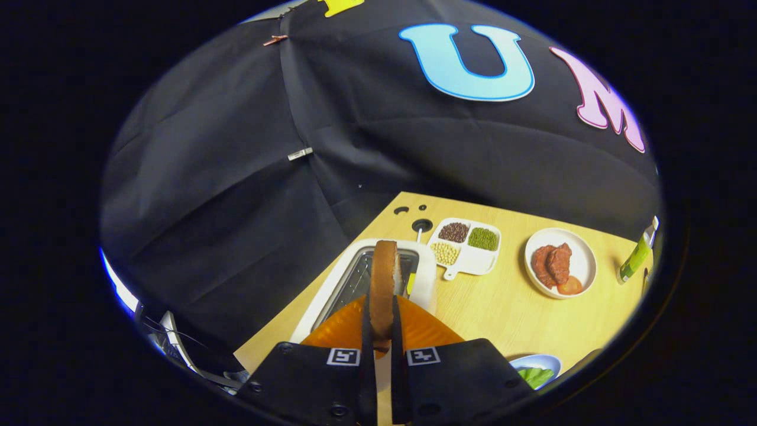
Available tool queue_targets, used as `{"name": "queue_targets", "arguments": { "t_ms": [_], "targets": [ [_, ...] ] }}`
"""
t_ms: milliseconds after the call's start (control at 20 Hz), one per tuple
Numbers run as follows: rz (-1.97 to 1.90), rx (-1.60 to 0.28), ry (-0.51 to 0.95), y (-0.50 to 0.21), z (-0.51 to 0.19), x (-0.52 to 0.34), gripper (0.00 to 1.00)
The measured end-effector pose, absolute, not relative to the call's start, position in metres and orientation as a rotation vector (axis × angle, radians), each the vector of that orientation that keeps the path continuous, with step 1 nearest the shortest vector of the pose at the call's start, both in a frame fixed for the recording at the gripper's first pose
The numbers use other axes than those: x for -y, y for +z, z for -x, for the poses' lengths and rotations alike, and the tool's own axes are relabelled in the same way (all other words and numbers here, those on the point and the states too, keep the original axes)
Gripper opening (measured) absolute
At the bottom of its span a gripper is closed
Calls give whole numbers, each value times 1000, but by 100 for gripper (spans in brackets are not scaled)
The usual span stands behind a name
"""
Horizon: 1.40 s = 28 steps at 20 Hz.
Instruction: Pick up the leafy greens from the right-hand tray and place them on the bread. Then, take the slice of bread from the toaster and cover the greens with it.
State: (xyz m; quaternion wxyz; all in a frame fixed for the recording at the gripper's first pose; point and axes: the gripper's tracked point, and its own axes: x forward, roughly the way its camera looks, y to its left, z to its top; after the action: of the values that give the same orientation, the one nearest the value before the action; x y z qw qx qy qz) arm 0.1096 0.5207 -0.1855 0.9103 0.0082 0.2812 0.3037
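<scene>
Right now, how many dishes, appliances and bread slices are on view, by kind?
Dishes: 3: divided tray of beans, white plate of meat and tomato, bowl of greens.
Toasters: 1.
Bread slices: 1, clamped edge-on in the gripper above the toaster.
Bottles: 1.
Total: 6.

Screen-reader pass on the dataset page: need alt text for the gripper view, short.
The tongs are shut on a slice of bread, held upright on edge above a white toaster. Beyond, on the wooden table, sit a divided tray of beans and a white plate of red food; a bowl of leafy greens lies beside the tongs.
</scene>
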Motion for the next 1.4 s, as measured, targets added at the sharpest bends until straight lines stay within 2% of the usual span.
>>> {"name": "queue_targets", "arguments": {
  "t_ms": [350,600,1400],
  "targets": [
    [23,-455,638,-122,-106,-483,14],
    [0,-460,622,-119,-92,-446,14],
    [-138,-693,566,-229,-44,-350,14]
  ]
}}
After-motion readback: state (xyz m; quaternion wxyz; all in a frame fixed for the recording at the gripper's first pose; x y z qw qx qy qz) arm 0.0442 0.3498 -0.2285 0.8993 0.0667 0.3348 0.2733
